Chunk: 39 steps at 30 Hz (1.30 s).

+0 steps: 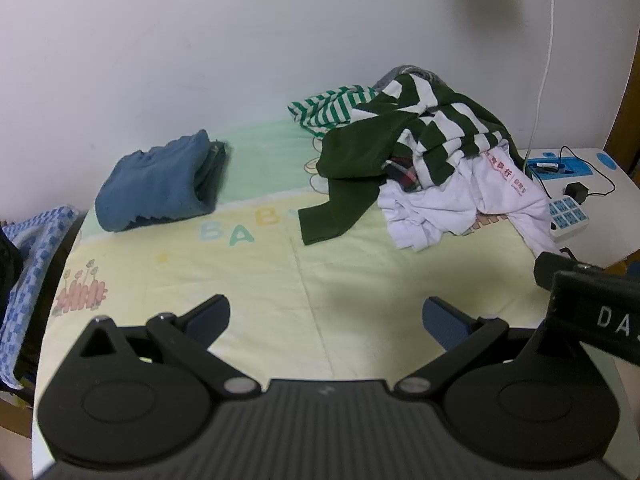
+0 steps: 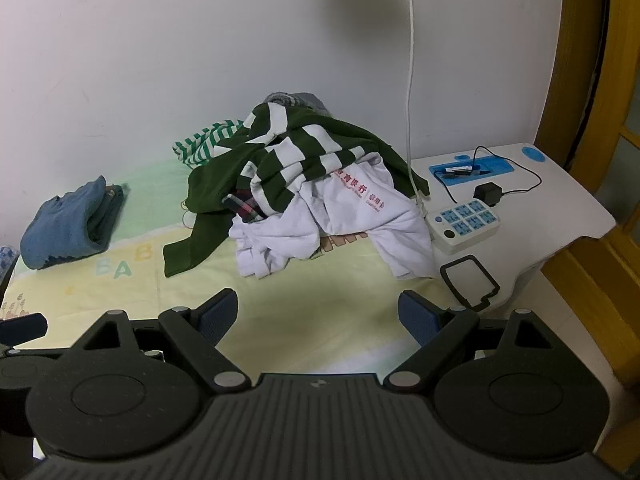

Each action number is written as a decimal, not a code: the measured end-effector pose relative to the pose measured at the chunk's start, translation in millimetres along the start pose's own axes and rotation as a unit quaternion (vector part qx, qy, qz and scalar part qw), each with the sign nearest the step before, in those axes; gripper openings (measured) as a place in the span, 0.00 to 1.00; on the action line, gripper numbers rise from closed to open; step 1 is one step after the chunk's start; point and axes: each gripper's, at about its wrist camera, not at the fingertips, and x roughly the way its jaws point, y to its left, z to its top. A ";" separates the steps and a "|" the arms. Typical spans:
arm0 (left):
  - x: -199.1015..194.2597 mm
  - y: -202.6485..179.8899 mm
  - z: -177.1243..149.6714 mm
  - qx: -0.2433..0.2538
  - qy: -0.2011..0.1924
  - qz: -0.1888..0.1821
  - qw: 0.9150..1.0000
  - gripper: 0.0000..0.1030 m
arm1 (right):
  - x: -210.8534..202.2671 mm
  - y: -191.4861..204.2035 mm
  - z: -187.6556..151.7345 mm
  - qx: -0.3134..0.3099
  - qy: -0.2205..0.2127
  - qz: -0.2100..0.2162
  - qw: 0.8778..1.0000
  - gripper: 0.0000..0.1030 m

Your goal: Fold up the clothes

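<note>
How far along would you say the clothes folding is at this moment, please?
Done: one blue garment lies folded at the far left of the bed. In hand: nothing; the left tool and right tool are both open over bare sheet. Left: the whole pile, with the dark green striped top over the white printed shirt and a green-and-white striped piece behind.

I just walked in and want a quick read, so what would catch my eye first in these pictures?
First, the unsorted clothes heap against the wall: a dark green and white striped top draped over a white garment with red print. Left of it, apart, lies a folded blue garment on the pastel baby blanket. Both the left gripper and right gripper hover open and empty.
</note>
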 end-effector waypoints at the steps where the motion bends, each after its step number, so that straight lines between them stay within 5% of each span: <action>1: 0.1 0.2 -0.5 0.001 0.000 -0.001 1.000 1.00 | -0.2 0.8 0.5 0.001 -0.001 -0.001 1.000 0.87; 39: 9.1 8.1 -1.8 -0.003 0.011 -0.016 1.000 1.00 | 4.0 8.1 -2.2 0.008 0.010 -0.026 1.000 0.87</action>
